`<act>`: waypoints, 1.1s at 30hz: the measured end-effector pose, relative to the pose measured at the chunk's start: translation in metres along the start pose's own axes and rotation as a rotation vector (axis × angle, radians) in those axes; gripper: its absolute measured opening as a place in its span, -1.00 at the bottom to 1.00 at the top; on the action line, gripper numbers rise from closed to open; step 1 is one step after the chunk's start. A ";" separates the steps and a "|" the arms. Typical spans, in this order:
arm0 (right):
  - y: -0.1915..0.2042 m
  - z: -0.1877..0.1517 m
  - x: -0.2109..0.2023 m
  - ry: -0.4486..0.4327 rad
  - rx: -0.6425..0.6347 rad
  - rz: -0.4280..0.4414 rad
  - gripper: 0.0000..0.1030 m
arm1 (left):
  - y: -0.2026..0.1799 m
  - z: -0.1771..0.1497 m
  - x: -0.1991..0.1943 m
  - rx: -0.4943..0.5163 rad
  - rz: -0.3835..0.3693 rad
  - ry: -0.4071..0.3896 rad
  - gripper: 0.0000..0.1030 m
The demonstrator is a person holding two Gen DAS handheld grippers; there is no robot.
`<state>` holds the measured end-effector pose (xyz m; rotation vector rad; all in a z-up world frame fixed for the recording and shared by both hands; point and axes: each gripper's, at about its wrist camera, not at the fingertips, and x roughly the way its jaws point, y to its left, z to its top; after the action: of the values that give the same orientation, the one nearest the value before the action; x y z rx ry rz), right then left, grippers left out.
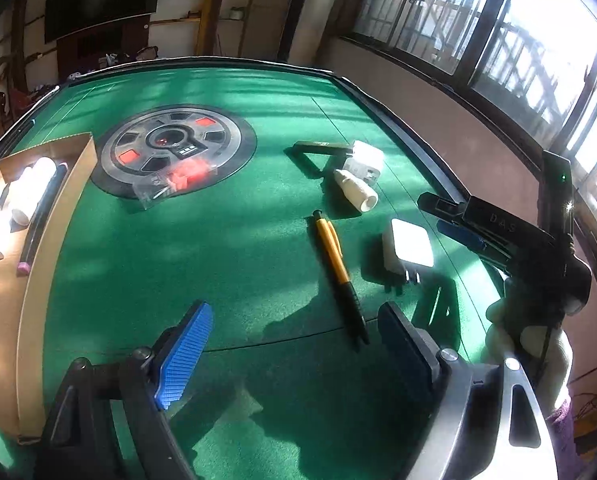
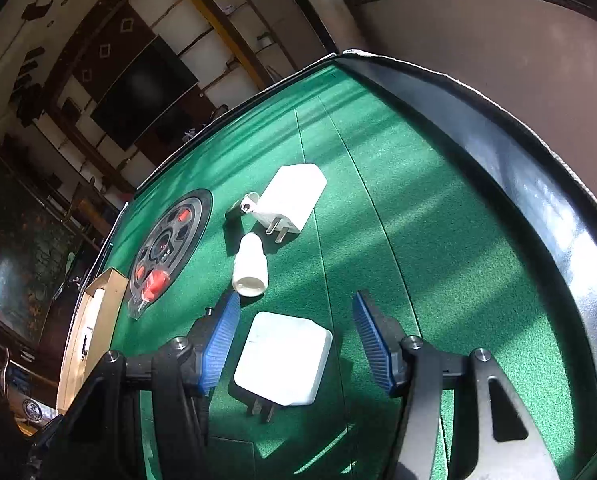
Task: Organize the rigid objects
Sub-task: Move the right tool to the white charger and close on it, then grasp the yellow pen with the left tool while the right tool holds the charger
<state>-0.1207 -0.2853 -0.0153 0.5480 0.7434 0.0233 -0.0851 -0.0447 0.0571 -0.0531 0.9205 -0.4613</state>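
Square charger [image 2: 283,358] lies lower centre on felt [image 2: 418,240], between spread pads of right gripper [image 2: 294,344], untouched. Left gripper [image 1: 294,344] spread, empty, above pen [image 1: 336,270]. Step: reaching. Next: close on charger, carry to box [image 1: 38,240] at left.

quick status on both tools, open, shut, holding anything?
Left tool: open, holding nothing; orange pen lies ahead of it.
Right tool: open around the square white charger, pads not touching it.

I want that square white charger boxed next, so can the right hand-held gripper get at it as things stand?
Probably yes. The right hand-held gripper is open, with the square white charger lying between its blue pads, which don't touch it. Nothing blocks the way; the white bottle lies farther off.
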 end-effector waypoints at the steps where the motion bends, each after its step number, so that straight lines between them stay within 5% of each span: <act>1: -0.001 0.001 -0.001 -0.005 0.000 -0.006 0.13 | -0.009 0.006 0.011 0.022 0.002 0.000 0.70; 6: -0.003 0.004 -0.002 -0.018 -0.002 -0.017 0.13 | -0.039 0.022 0.067 0.131 0.055 0.056 0.58; 8: -0.004 0.005 -0.003 -0.022 0.003 -0.011 0.13 | -0.042 0.019 0.079 0.183 0.086 0.076 -0.57; 9: -0.004 0.005 -0.002 -0.021 0.006 -0.010 0.13 | -0.042 0.017 0.079 0.200 0.091 0.067 -0.80; 11: -0.006 0.005 -0.001 -0.012 0.015 0.006 0.13 | -0.032 0.015 0.075 0.163 0.037 0.097 -0.86; 19: -0.001 0.002 0.013 0.061 0.004 0.037 0.13 | -0.034 0.012 0.076 0.170 0.068 0.067 -0.76; 24: 0.000 -0.001 0.016 0.069 -0.007 0.018 0.15 | -0.016 0.011 0.064 0.074 -0.060 0.099 -0.84; 30: 0.007 -0.005 0.018 0.100 -0.014 0.034 0.15 | 0.017 -0.001 0.006 0.003 -0.096 0.009 -0.84; 33: 0.025 -0.008 0.016 0.102 -0.077 -0.029 0.15 | 0.037 -0.008 -0.029 -0.021 -0.102 -0.055 -0.84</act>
<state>-0.1102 -0.2570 -0.0183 0.4652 0.8459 0.0532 -0.0932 0.0014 0.0650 -0.1323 0.8718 -0.5426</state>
